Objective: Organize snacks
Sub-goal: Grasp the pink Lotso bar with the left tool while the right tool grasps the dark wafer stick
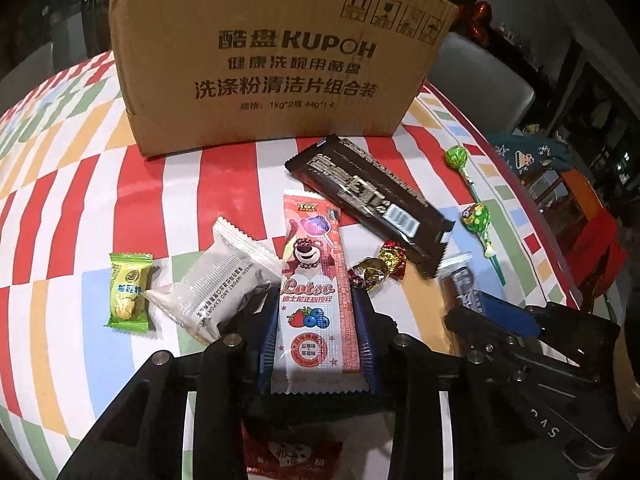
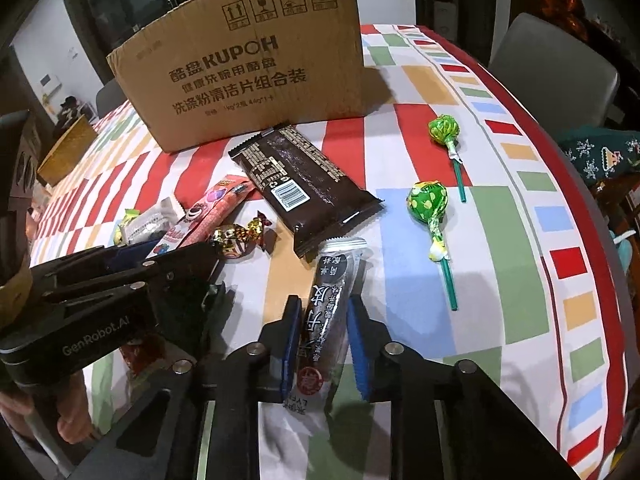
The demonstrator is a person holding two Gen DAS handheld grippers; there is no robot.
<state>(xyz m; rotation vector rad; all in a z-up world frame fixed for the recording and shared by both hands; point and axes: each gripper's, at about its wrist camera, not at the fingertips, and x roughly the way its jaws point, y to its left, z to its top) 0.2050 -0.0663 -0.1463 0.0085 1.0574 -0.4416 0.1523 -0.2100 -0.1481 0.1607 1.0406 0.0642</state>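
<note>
Tablecloth (image 2: 500,240): only right view shows both lollipops' sticks (image 2: 448,280).

A: What covers the desk (image 2: 500,264)?
B: A cloth chequered red, white, green, blue and orange.
A: And behind it?
B: A grey chair (image 2: 552,68), dark room, and a white wall (image 2: 36,52) at far left.

In the left wrist view, the cardboard box (image 1: 276,60) stands at the upper centre of the table (image 1: 60,200). Below it the chocolate bar (image 1: 372,200) lies diagonally, two lollipops (image 1: 476,220) to its right, the bear-print packet (image 1: 312,292) at lower centre, and the small candy (image 1: 130,292) at far left.
</note>
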